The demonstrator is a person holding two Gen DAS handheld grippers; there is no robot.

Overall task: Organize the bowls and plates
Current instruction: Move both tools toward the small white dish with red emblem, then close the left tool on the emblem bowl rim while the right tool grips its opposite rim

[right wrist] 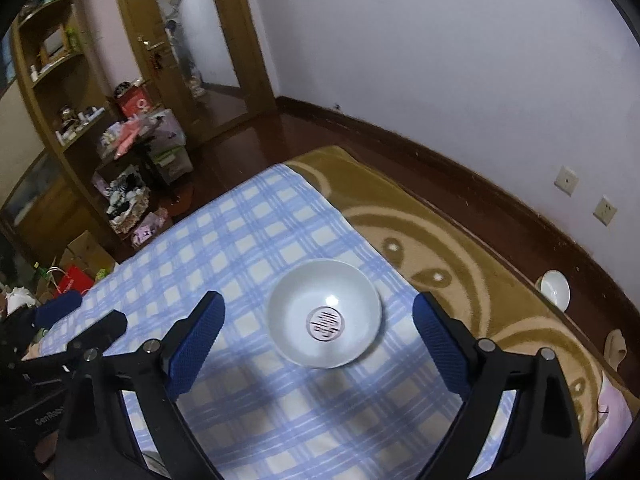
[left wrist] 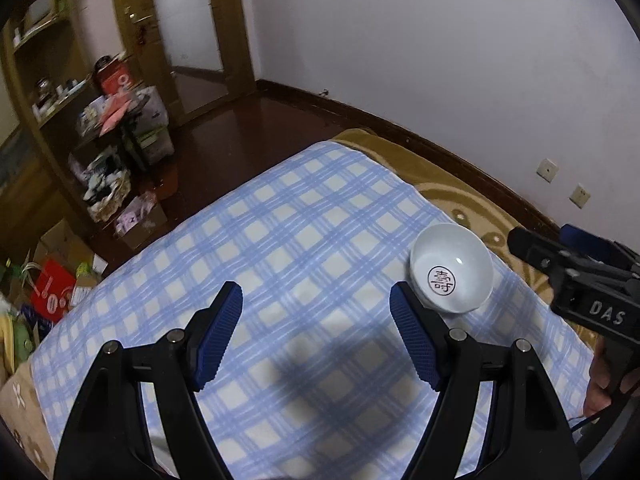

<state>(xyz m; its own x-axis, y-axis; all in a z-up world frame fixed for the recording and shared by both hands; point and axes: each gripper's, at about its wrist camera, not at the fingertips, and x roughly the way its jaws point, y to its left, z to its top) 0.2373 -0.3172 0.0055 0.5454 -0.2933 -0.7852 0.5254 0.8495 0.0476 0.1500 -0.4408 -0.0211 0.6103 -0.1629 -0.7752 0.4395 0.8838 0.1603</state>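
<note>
A white bowl (left wrist: 452, 268) with a round red character mark inside sits on the blue checked cloth (left wrist: 280, 240), toward its right edge. My left gripper (left wrist: 316, 300) is open and empty above the cloth, left of and nearer than the bowl. In the right wrist view the same bowl (right wrist: 324, 318) lies just ahead, between the wide-open pads of my right gripper (right wrist: 320, 312), which is empty and above it. The right gripper also shows in the left wrist view (left wrist: 576, 276) at the right edge. A second white bowl (right wrist: 555, 289) stands on the floor by the wall.
The cloth lies on a brown patterned blanket (right wrist: 440, 248) over a bed. Dark wooden floor, a cluttered shelf (left wrist: 52, 92) and boxes (left wrist: 52, 288) stand at the left. A white wall with sockets (right wrist: 566, 180) runs along the right.
</note>
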